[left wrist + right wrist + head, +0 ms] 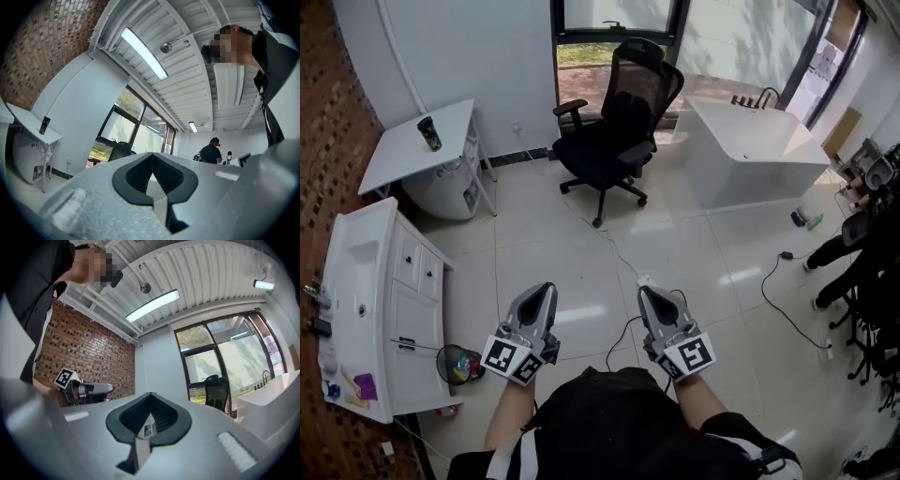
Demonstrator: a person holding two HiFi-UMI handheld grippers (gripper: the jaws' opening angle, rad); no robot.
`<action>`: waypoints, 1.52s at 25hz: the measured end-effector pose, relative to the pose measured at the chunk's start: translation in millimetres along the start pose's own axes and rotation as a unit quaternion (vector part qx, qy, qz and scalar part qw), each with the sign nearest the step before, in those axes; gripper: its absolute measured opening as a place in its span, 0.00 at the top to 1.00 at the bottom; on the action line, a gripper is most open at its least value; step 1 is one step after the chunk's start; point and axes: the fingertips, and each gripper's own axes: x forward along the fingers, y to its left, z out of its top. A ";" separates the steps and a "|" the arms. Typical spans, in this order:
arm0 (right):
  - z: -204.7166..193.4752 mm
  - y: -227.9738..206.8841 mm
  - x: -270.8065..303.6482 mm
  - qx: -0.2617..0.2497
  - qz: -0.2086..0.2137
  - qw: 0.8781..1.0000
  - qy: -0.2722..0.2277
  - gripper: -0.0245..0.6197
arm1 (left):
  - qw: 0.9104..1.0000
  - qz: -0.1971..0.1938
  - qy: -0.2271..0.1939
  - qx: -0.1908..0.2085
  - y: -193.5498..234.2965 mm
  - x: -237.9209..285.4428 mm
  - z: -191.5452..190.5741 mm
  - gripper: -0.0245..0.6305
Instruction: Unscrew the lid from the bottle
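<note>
Grey plastic on both tools. Head view: the left gripper (546,292) and right gripper (648,294) are held side by side at waist level over glossy white floor tiles (581,234), each with jaws pressed together and nothing between them. The bottle (429,133), a small dark cylinder standing upright, sits on a white table (394,159) at far left, well apart from both grippers. A black mesh chair (619,122) stands to its right, before the window. Judgement: unscrewing has not begun, and the approach is the step in hand. Left gripper view: smooth matt jaws meet at a closed seam with the dark ribbed pads touching, empty. The bottle shows far off on the thin flat tabletop, with rough red brick (42,42) above it. Its lid cannot be made out at this range. Right gripper view: same closed seam, pads together, nothing held, with the left gripper visible beside it against the brick. Next move, as I judge it: walk to the table, spread both sets of jaws, then clamp one on the body and the other on the lid. A smooth round body may slip under twist, so the hold must be firm.
</note>
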 end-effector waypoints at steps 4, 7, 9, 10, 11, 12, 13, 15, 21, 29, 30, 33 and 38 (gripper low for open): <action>-1.9 -4.7 20.4 0.006 0.043 0.999 0.006 0.96 | 1.000 0.021 -0.008 0.020 -1.3 8.7 -0.5 0.96; 1.7 -19.8 33.7 0.008 0.075 0.997 0.003 0.96 | 0.998 0.052 -0.018 0.024 3.0 17.5 1.0 0.96; 7.1 -31.5 38.7 0.009 0.095 0.995 0.000 0.96 | 0.997 0.070 -0.027 0.031 0.5 24.3 3.6 0.96; 9.2 -37.1 40.2 0.009 0.105 0.994 0.000 0.96 | 0.996 0.078 -0.030 0.036 -1.9 27.5 4.7 0.96; 10.8 -42.2 42.0 0.009 0.115 0.993 -0.001 0.96 | 0.995 0.087 -0.033 0.041 -4.0 30.2 5.3 0.96; 12.1 -46.7 43.9 0.009 0.124 0.992 -0.001 0.96 | 0.994 0.097 -0.036 0.045 -5.8 32.2 5.2 0.96; 13.0 -50.5 45.9 0.009 0.134 0.991 -0.003 0.96 | 0.992 0.108 -0.038 0.049 -7.4 33.6 4.3 0.96; 13.5 -57.1 47.7 0.014 0.153 0.988 -0.005 0.96 | 0.989 0.130 -0.039 0.053 -10.8 33.7 0.7 0.96; 4.2 -76.5 44.7 0.029 0.189 0.981 0.010 0.96 | 0.980 0.187 -0.037 0.059 -18.8 30.5 -9.2 0.96; -9.3 -54.9 83.6 0.038 0.233 0.972 0.017 0.96 | 0.972 0.219 -0.035 0.075 -2.1 19.1 -0.8 0.96; -11.9 -46.4 91.6 0.035 0.241 0.970 0.018 0.96 | 0.971 0.224 -0.036 0.078 5.4 13.2 1.0 0.96; -18.3 -20.0 119.4 0.025 0.259 0.965 0.021 0.96 | 0.967 0.239 -0.045 0.077 40.1 -5.8 5.7 0.96; -25.0 20.9 180.5 0.011 0.277 0.960 0.021 0.96 | 0.962 0.255 -0.058 0.082 109.0 -34.4 28.9 0.96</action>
